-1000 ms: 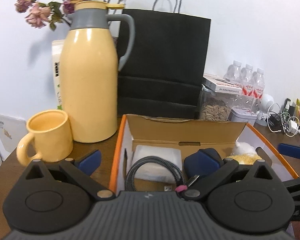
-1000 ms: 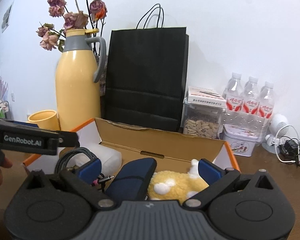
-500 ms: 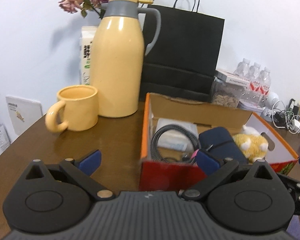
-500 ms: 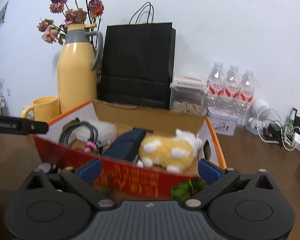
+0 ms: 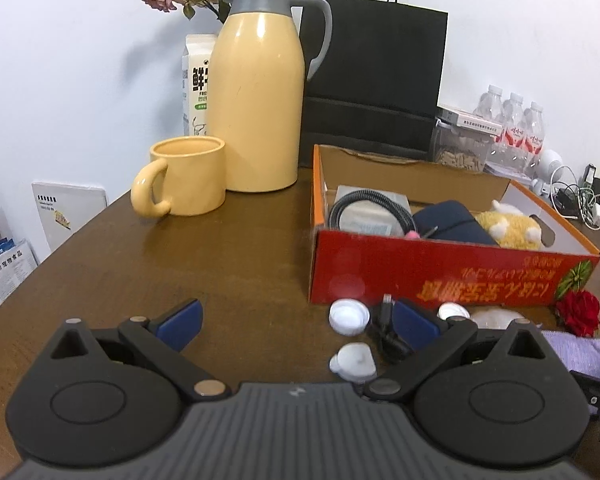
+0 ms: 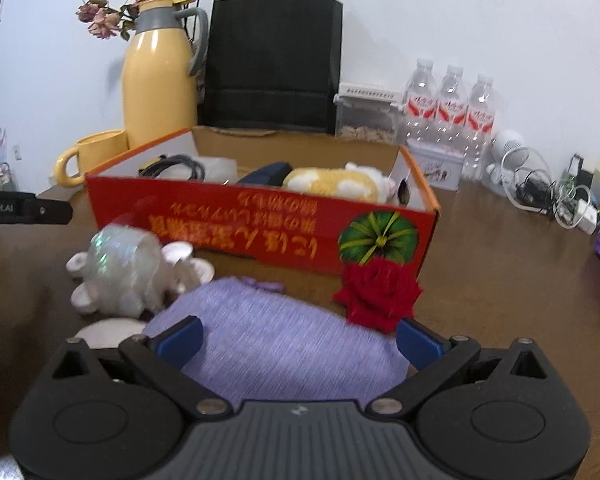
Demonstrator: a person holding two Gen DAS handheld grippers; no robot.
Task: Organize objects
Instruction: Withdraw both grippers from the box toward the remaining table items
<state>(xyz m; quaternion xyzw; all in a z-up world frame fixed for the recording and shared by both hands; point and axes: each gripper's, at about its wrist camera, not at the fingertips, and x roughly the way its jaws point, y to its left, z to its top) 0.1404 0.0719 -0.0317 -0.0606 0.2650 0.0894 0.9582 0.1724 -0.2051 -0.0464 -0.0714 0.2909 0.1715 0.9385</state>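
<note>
A red cardboard box (image 5: 440,268) (image 6: 260,232) stands on the brown table. It holds a coiled black cable (image 5: 370,210), a dark blue case (image 5: 448,222) and a yellow plush toy (image 5: 512,226) (image 6: 332,184). My left gripper (image 5: 296,322) is open over bare table, left of white caps (image 5: 348,316) and a black plug (image 5: 388,328). My right gripper (image 6: 298,338) is open just above a purple knitted cloth (image 6: 276,340). A red fabric rose (image 6: 380,296) and an iridescent tape roll (image 6: 126,268) lie in front of the box.
A yellow thermos (image 5: 258,100), a yellow mug (image 5: 184,186), a milk carton (image 5: 198,84) and a black paper bag (image 5: 374,80) stand behind the box. Water bottles (image 6: 448,120), a seed container (image 6: 364,116) and tangled chargers (image 6: 556,196) fill the right side.
Both grippers have pulled back from above the box towards the table's front edge. The box's red front, the caps, the tape roll, the rose and the purple cloth have come into view.
</note>
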